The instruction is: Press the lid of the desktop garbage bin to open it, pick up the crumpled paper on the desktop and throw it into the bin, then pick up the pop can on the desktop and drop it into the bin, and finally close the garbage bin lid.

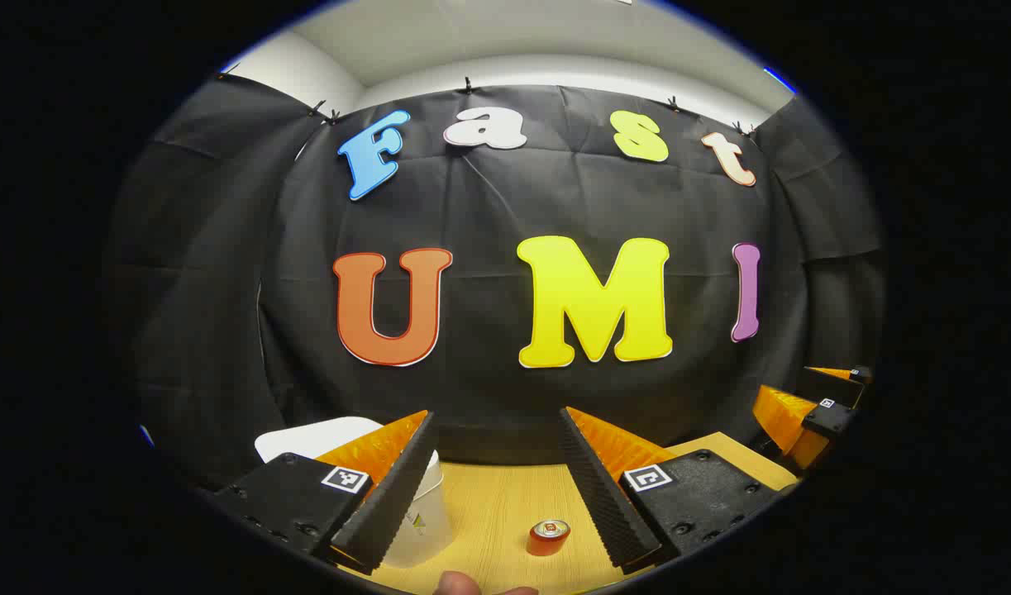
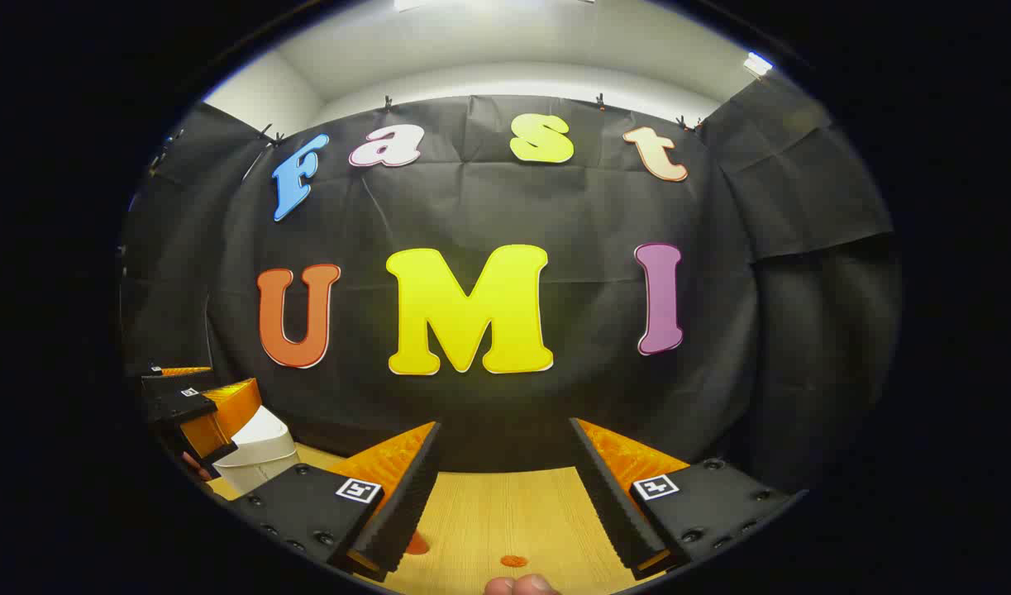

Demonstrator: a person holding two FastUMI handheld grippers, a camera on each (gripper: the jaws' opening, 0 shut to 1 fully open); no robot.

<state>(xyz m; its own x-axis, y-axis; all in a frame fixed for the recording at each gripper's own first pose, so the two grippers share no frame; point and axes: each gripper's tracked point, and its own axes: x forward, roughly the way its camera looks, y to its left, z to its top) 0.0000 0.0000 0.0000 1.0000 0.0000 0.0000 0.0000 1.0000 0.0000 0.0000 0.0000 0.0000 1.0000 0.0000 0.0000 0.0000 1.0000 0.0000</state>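
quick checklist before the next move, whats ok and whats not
1. Left hand-held gripper open, nothing between its fingers: ok.
2. Right hand-held gripper open, nothing between its fingers: ok.
3. White plastic desktop bin on the light wooden table, beside the left gripper's finger: ok.
4. Bin lid open or closed: cannot tell.
5. Small orange pop can on the table ahead of the left gripper, within the span of its fingers: ok.
6. Crumpled paper located: cannot tell.
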